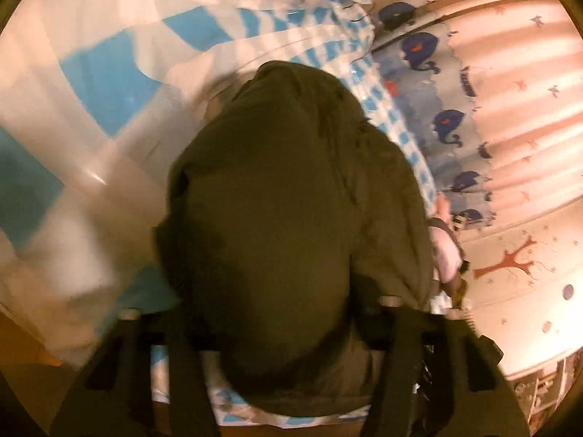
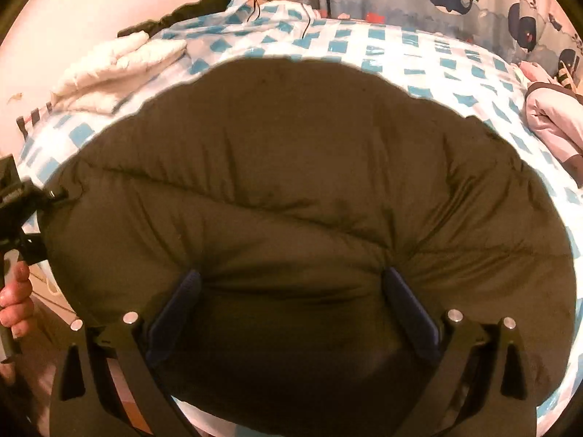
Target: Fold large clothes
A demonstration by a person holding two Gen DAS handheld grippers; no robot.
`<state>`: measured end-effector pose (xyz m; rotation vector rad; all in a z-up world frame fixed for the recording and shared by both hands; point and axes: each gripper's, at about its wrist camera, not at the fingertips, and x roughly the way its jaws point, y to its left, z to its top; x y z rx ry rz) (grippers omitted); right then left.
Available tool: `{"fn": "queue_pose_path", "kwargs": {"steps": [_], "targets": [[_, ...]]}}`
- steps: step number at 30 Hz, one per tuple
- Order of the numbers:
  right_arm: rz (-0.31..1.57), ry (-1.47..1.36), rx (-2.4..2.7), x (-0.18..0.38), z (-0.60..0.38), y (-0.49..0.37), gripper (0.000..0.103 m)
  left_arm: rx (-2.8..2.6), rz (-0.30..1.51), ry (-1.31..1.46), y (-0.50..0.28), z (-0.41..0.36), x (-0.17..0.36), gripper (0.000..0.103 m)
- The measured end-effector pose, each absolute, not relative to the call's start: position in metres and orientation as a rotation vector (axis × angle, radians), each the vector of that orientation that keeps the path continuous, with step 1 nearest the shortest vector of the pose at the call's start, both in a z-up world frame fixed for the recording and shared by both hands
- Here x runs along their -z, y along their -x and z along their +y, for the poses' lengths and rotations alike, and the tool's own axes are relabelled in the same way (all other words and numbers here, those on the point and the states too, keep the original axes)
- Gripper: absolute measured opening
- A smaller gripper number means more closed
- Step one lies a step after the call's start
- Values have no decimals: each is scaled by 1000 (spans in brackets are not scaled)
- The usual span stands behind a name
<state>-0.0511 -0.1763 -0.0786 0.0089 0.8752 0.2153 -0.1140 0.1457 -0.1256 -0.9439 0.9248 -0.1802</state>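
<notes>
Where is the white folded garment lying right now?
In the right wrist view, the white garment lies upper left on the checked bed, beyond the dark jacket.

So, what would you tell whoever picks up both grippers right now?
Left gripper: fingers appear closed on a bunched edge of the olive padded jacket.
Right gripper: fingers straddle a thick fold at the jacket's near edge; a firm grip can't be confirmed.
Layout: the jacket lies on the blue-checked bed cover. A white folded item sits at the far left and a pink garment at the right.
Done: the jacket looks at least partly doubled over.
Left: finish and flatten the fold. The pink garment looks unfolded.
</notes>
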Motion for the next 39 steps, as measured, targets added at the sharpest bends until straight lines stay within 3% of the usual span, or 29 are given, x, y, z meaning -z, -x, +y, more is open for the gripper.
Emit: {"fn": "queue_pose_path", "kwargs": {"steps": [3, 6, 13, 18, 22, 24, 26, 28, 31, 36, 39], "targets": [[860, 21, -203, 80, -173, 52, 96, 168, 934, 962, 116, 150, 124, 32], [915, 25, -210, 96, -171, 45, 96, 74, 958, 901, 121, 141, 116, 39], [922, -26, -245, 102, -184, 39, 96, -38, 901, 599, 128, 104, 66, 42], [918, -40, -253, 99, -185, 43, 96, -45, 918, 505, 125, 89, 68, 69], [902, -19, -244, 98, -182, 47, 96, 7, 983, 732, 116, 122, 106, 67], [919, 21, -229, 104, -175, 44, 96, 64, 966, 797, 116, 131, 108, 43], [925, 38, -214, 108, -171, 43, 97, 104, 921, 807, 119, 134, 99, 29], [929, 49, -200, 112, -166, 41, 97, 135, 859, 753, 123, 129, 78, 24], [932, 53, -202, 116, -167, 42, 97, 103, 855, 640, 126, 112, 58, 24], [934, 38, -244, 116, -173, 43, 97, -46, 996, 547, 123, 111, 56, 48], [944, 37, -256, 114, -174, 44, 97, -142, 947, 358, 130, 92, 40, 49]]}}
